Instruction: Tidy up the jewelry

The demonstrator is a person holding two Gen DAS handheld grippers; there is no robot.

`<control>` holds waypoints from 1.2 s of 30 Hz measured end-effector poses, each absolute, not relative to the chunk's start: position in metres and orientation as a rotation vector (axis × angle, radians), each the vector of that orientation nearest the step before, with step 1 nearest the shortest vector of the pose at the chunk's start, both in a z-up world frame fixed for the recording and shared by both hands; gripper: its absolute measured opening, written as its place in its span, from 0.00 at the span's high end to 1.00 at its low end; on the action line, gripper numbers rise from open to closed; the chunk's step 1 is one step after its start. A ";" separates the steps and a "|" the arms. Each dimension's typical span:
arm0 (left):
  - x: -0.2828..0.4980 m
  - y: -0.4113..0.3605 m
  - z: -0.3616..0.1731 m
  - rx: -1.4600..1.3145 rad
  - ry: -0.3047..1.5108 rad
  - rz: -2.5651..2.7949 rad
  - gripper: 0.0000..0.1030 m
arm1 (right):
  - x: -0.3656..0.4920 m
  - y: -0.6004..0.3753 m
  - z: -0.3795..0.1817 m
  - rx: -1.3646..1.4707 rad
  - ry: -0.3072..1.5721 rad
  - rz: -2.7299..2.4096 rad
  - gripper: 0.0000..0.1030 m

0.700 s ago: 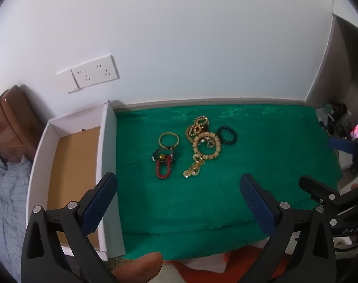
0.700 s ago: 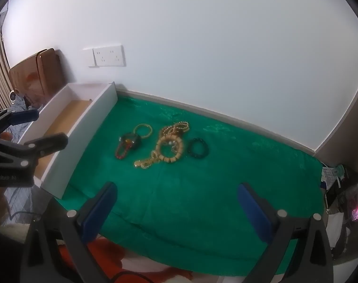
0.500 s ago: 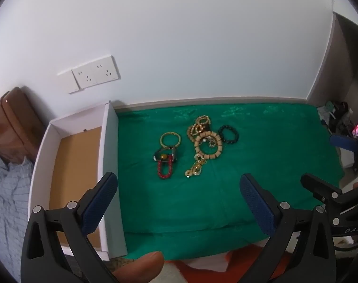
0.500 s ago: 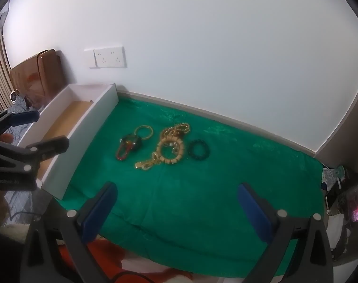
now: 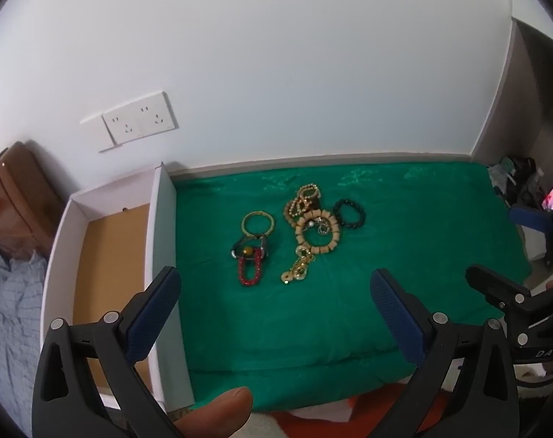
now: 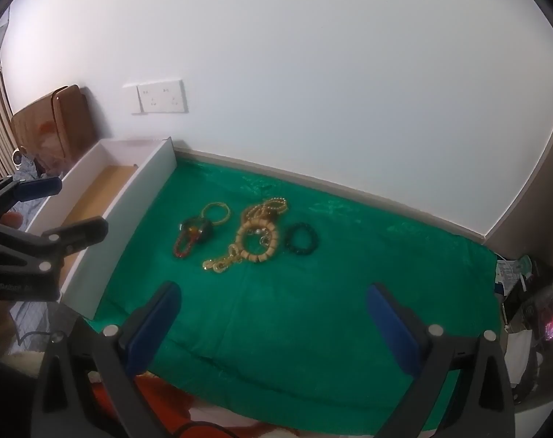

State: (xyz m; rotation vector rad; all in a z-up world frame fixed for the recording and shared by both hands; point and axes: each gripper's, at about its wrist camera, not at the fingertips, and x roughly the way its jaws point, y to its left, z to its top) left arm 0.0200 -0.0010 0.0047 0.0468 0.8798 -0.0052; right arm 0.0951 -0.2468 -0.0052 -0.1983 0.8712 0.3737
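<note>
Barely shifting since earlier, both hand-held grippers [image 5: 274, 301] [image 6: 273, 303] hovering released; aiming for black bracelet [image 5: 350, 213] first, lying apart from tangle [image 5: 309, 226].

The right tool [image 5: 510, 252] reads "DAS" (cut off); the left tool [image 6: 63, 206] reads partly, "Gen…".
</note>
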 end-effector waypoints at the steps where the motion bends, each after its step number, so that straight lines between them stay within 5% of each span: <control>1: 0.021 -0.003 0.005 0.050 0.881 -0.007 0.00 | 0.096 -0.247 -0.005 -0.197 0.871 0.372 0.00; 36: 0.026 -0.007 0.002 0.058 0.889 -0.010 0.00 | 0.099 -0.252 -0.008 -0.181 0.862 0.356 0.00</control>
